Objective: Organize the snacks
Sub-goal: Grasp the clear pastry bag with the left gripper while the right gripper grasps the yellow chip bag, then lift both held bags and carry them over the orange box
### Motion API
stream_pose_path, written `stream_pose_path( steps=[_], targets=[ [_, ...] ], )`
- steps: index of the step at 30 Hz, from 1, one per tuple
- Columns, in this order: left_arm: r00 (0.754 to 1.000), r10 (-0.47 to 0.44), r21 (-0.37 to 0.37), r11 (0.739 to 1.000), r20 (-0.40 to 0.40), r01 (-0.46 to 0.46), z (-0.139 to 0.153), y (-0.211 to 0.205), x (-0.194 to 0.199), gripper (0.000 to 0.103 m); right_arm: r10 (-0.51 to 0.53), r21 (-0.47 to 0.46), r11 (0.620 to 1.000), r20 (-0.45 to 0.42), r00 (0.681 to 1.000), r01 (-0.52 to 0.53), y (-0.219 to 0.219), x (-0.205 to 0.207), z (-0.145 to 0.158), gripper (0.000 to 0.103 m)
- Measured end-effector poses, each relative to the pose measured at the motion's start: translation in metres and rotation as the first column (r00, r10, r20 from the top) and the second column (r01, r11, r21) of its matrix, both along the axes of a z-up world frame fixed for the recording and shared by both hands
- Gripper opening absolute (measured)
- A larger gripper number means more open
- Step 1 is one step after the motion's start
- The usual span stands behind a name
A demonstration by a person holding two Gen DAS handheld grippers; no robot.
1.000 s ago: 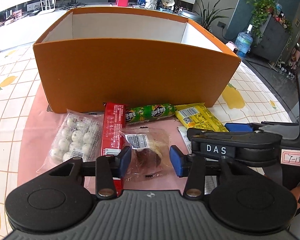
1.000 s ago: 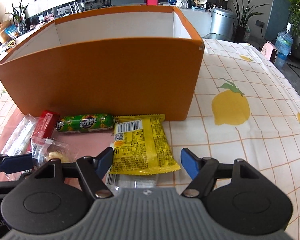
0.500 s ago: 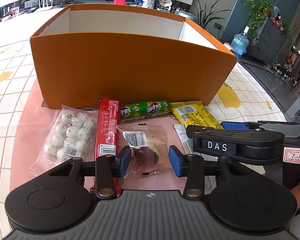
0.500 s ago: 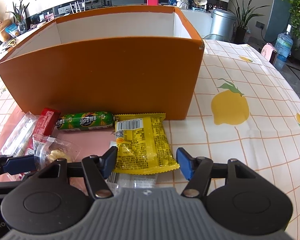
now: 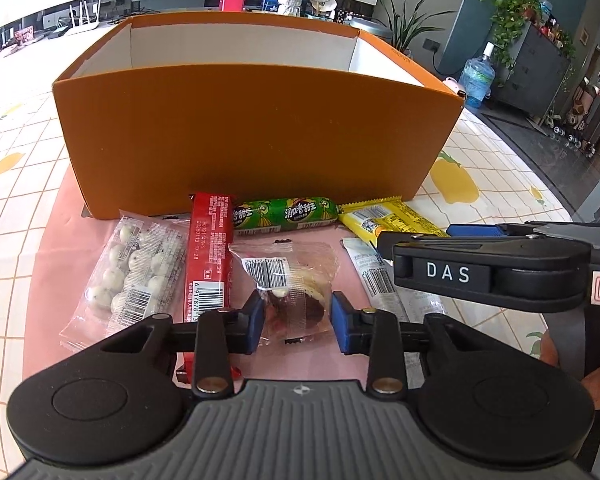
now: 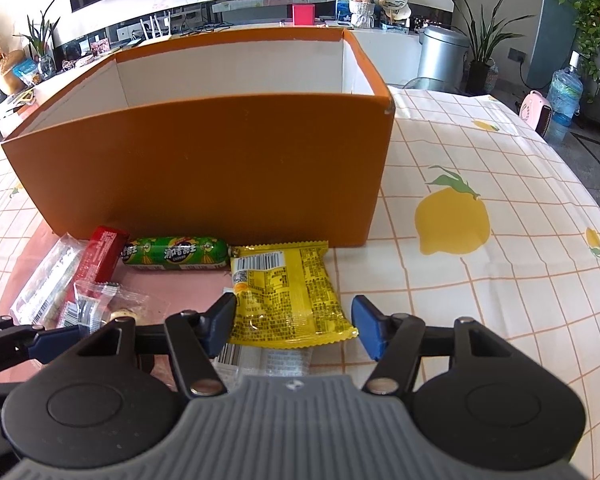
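- While tilted down in front of the orange box [image 5: 260, 132], pinches the clear-wrapped pastry [image 5: 292, 280] with the left gripper [image 5: 298, 318]; jaws just drawn inward, blue pads pressing the wrapper's two sides, pastry flat on the pink mat [image 5: 60, 240].
- Straddles the yellow packet [image 6: 288, 288] with the right gripper [image 6: 294, 320]; jaws just narrowed a little yet agape, one pad at the packet's left edge, the other just clear of its near right corner.
- Lying under the yellow packet's near edge, on the side away from the box: a pale flat wrapper [image 6: 268, 360].
- Lined up against the box's near wall: red bar [image 5: 210, 256], green sausage [image 5: 288, 214], then the yellow packet's far edge.
- Beside the red bar, further left along the box front: bag of white balls [image 5: 132, 272].
- Open at the top, white inside, near wall standing well above the snacks.
- Right of the box corner: bare lemon-print tablecloth [image 6: 500, 280], wide and flat out to the table edge.
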State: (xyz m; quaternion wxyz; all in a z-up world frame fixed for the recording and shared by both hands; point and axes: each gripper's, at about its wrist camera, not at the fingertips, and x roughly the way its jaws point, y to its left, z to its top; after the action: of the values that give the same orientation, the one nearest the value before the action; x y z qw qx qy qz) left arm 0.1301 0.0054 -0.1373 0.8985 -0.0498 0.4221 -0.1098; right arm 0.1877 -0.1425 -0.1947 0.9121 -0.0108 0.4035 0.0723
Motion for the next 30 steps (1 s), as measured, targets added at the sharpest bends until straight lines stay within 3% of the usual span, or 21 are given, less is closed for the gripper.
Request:
stream_pose_path(
  steps=[18, 20, 30],
  targets=[
    [0.998, 0.036, -0.01, 0.999, 0.055, -0.036, 0.032, 0.018, -0.029, 0.036, 0.031, 0.0, 1.0, 0.072, 0.997, -0.031, -0.007, -0.048, 0.027, 0.056],
    [0.997, 0.043, -0.009, 0.999, 0.065, -0.043, 0.036, 0.02, -0.032, 0.036, 0.034, 0.005, 0.999, 0.075, 0.997, -0.034, -0.007, -0.055, 0.03, 0.05],
    [0.992, 0.06, -0.026, 0.998, 0.107, -0.057, 0.057, 0.027, -0.044, 0.036, 0.032, 0.045, 0.998, 0.088, 0.996, -0.036, -0.013, -0.088, 0.045, 0.05]
  ],
)
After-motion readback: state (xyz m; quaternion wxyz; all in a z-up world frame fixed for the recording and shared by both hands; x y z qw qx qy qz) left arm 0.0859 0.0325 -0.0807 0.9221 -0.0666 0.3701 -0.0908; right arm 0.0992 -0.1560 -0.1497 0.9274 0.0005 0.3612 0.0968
